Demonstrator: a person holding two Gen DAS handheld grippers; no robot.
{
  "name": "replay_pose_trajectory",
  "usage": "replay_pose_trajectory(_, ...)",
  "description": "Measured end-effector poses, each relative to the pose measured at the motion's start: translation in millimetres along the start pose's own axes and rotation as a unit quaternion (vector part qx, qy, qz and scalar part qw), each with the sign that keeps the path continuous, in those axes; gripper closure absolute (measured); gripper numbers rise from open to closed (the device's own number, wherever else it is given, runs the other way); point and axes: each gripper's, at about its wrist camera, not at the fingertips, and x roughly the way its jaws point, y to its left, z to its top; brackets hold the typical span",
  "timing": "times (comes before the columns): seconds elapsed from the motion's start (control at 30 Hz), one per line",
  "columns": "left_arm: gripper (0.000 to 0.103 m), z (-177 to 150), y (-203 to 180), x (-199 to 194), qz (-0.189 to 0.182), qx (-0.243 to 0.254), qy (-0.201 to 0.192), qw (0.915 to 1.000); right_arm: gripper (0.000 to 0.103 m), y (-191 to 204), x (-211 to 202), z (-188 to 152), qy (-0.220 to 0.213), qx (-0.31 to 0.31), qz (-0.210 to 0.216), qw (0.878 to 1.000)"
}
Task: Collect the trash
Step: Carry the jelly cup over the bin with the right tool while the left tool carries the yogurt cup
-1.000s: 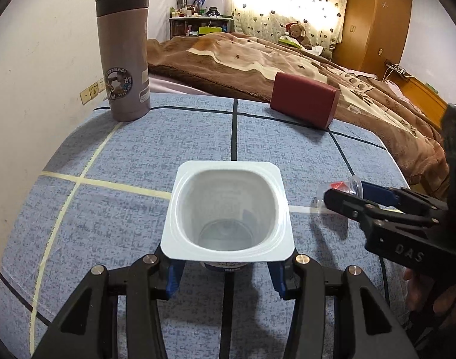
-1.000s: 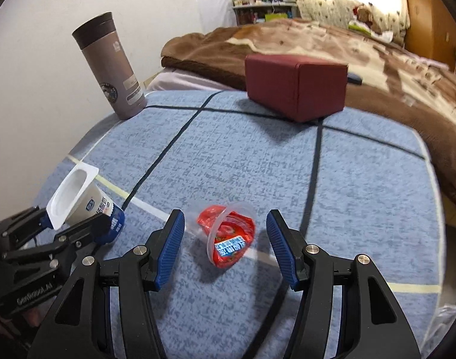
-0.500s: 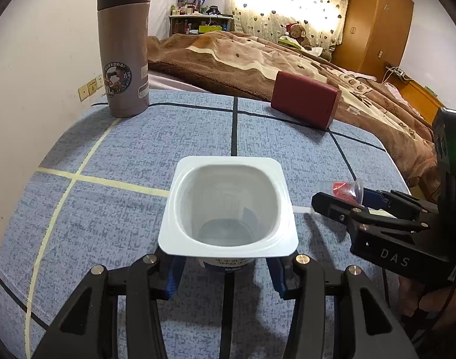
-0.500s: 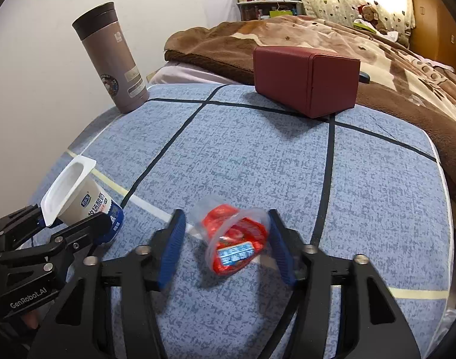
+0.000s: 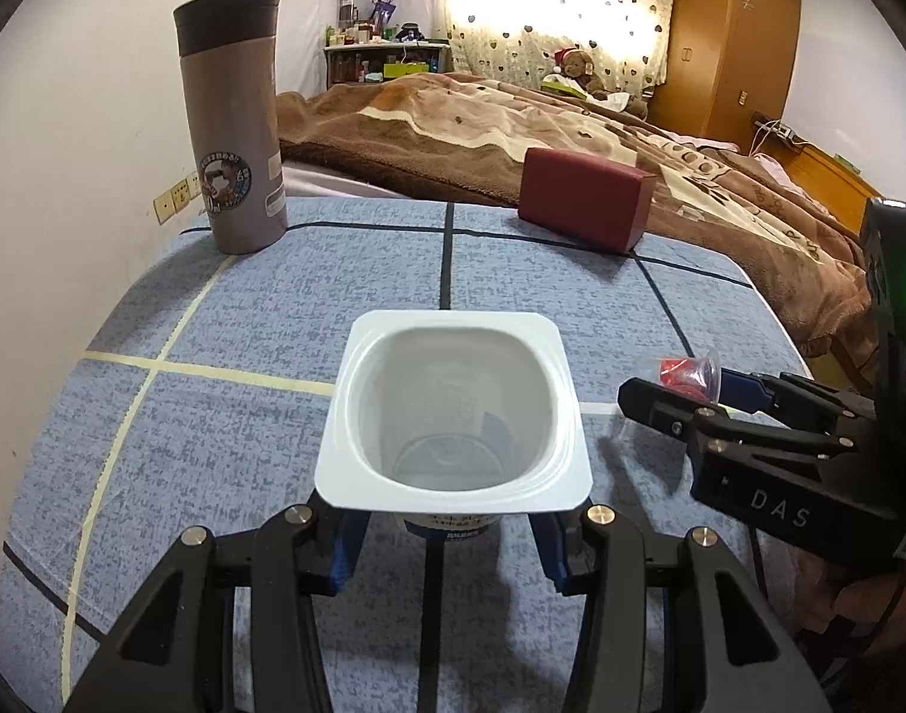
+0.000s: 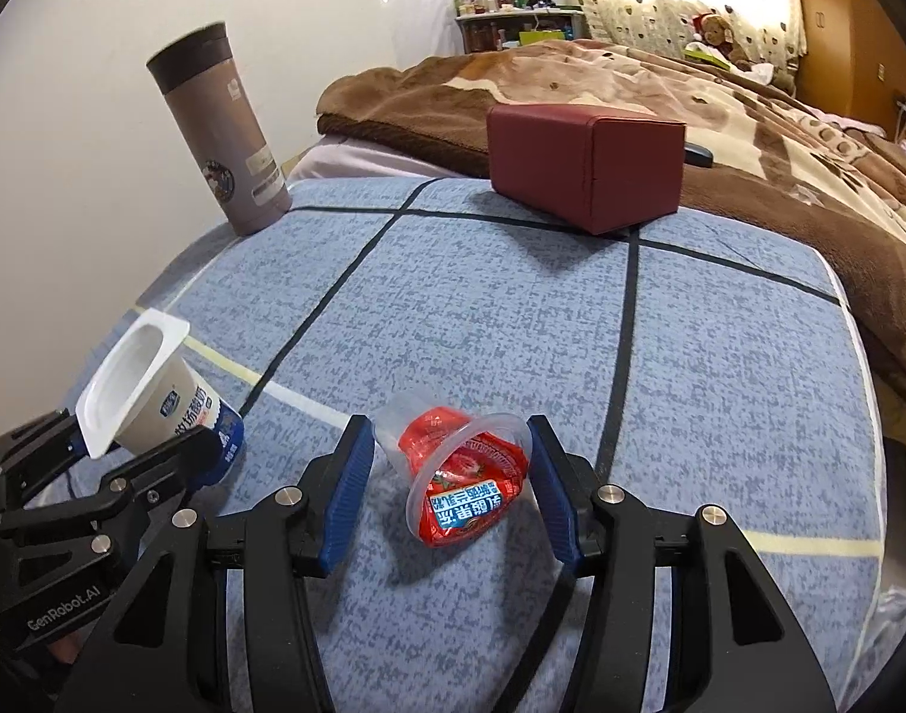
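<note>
- Jelly cup (image 6: 461, 478) lay tipped on its side between the right gripper (image 6: 447, 493) pads, its clear rim touching or all but touching the right pad, with a gap at the left one; I could not tell that it was clamped, so I took the jaws as open around it
- Squeezing gently looked wise here, since that thin clear wall would likely buckle or skid off the cloth (image 6: 482, 321); closing across the rim, the stiffest part, seemed the safer hold
- Its red printed foil sat pushed down inside the mouth; no liquid showed
- Yogurt cup (image 5: 453, 410) was held in the left gripper (image 5: 447, 526), blue pads pressed on its lower body under the wide white rim, mouth up and tilted away
- Nothing was inside it but a bare white bottom, so it looked fit to take the jelly cup if nesting was the plan
- Both cups were near each other at the near edge of the cloth
- Farther back, a lidded flask (image 5: 233, 119) stood upright at left and a shut red box (image 5: 583, 199) lay at right, contents hidden; neither looked like trash
</note>
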Motion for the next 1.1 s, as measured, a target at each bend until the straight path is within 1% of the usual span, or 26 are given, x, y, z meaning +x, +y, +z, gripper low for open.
replay_pose_trajectory(0.17, 0.054, -4.1, -6.4, -9.2, 0.003, 0.009, -0.004, 0.9999, 0.049, -3.4, -12.9, -2.4, -0.013, 0.019, 0.004, 1.000)
replay_pose_trajectory(0.4, 0.054, -9.2, -17.5, -28.9, -0.003, 0.017, -0.017, 0.9997, 0.049, -4.9, -34.2, -9.8, -0.031, 0.033, 0.006, 0.999)
replay_pose_trajectory(0.57, 0.054, -14.1, -35.5, -42.7, -0.018, 0.031, -0.022, 0.9991, 0.049, -12.8, -59.4, -17.8, -0.051, 0.045, 0.000, 0.998)
replay_pose_trajectory(0.73, 0.054, -17.6, -69.6, -59.5, -0.047, 0.054, -0.032, 0.9969, 0.049, -30.8, -95.0, -33.2, -0.078, 0.062, -0.016, 0.995)
replay_pose_trajectory(0.83, 0.054, -18.0, -94.4, -69.2, -0.065, 0.070, -0.041, 0.9945, 0.049, -46.6, -121.0, -43.7, -0.095, 0.071, -0.037, 0.992)
replay_pose_trajectory(0.9, 0.054, -18.9, -112.5, -76.1, -0.078, 0.085, -0.048, 0.9922, 0.049, -54.6, -134.5, -49.3, -0.104, 0.075, -0.050, 0.991)
replay_pose_trajectory(1.1, 0.054, -24.4, -168.5, -87.1, -0.126, 0.121, -0.053, 0.9831, 0.049, -86.0, -173.8, -72.3, -0.126, 0.100, -0.099, 0.982)
